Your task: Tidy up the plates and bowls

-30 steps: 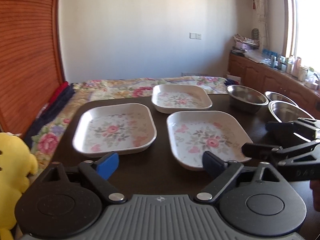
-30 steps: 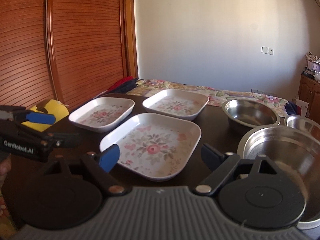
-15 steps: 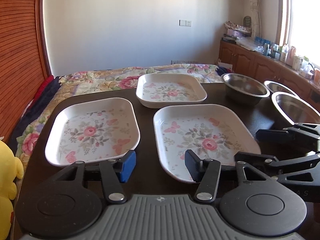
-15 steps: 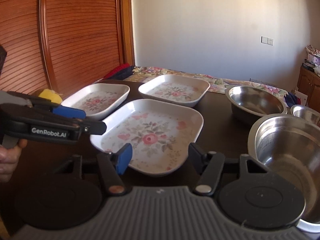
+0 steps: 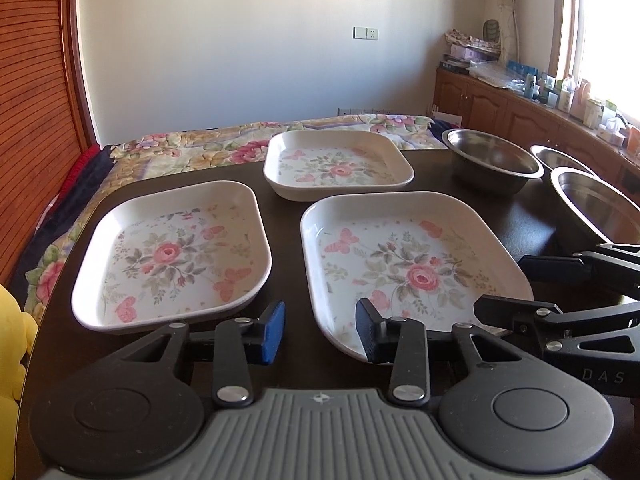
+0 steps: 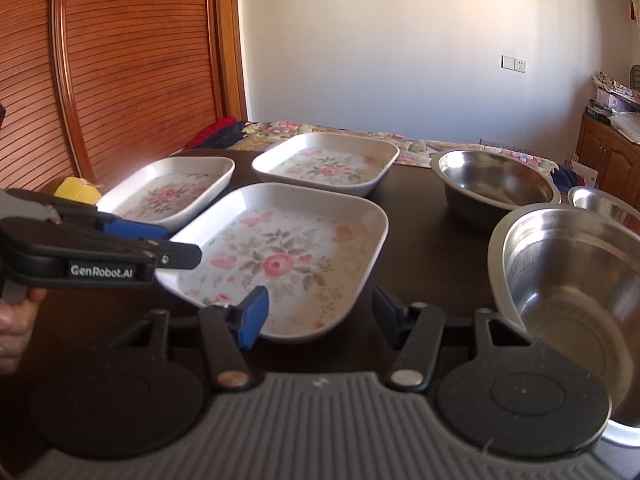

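Three white floral plates (image 5: 408,264) and three steel bowls (image 6: 496,184) sit apart on your dark surface (image 5: 288,208), the plates shallow with sloped glossy rims. Your left gripper (image 5: 320,332) and right gripper (image 6: 318,316) have both just been narrowing their jaws, about half open on nothing near the nearest plate's front edge. Pinch that slick rim off-centre and the plate may tip or skid into a bowl.

The 3 floral plates (image 5: 172,252) look glossy and smooth. The bowls (image 6: 496,188) are shiny metal, the tabletop (image 5: 288,216) dark and polished.
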`<state>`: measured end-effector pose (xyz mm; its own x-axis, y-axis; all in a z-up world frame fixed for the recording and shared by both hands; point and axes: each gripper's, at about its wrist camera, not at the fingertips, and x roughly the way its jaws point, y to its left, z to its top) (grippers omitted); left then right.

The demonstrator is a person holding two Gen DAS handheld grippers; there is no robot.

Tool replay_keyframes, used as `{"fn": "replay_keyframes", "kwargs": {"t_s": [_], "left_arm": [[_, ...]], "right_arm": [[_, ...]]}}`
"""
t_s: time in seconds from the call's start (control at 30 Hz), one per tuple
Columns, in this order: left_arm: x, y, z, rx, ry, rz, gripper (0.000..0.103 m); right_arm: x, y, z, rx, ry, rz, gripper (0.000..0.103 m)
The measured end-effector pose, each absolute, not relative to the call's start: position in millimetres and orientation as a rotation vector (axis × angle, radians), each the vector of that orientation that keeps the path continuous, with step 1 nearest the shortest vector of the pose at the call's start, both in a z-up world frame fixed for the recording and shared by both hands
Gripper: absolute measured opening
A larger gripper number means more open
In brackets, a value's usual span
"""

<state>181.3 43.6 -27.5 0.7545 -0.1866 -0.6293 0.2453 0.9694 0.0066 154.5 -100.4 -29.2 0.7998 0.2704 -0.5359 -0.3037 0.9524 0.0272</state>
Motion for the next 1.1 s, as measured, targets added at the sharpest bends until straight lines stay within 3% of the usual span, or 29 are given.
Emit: {"fn": "replay_keyframes", "kwargs": {"t_s": [0.2,0.6,1.1], "left_arm": [[184.3,40.2,-28.3,0.097,0.684,-0.241,0.029],[177.2,40.8,-25.6,0.086,0.686,-0.233,0.022],[119.3,41.7,-10.2,0.069,0.646,-0.218,0.022]], "right_arm": [[159.5,-102.3,-30.4,-0.025,0.586,0.312,0.053],[164.6,-107.3,-34.3,0.012,0.597,0.305,0.031],[132.6,-114.9,-24.5,0.025,0.543,0.357,0.03]]}}
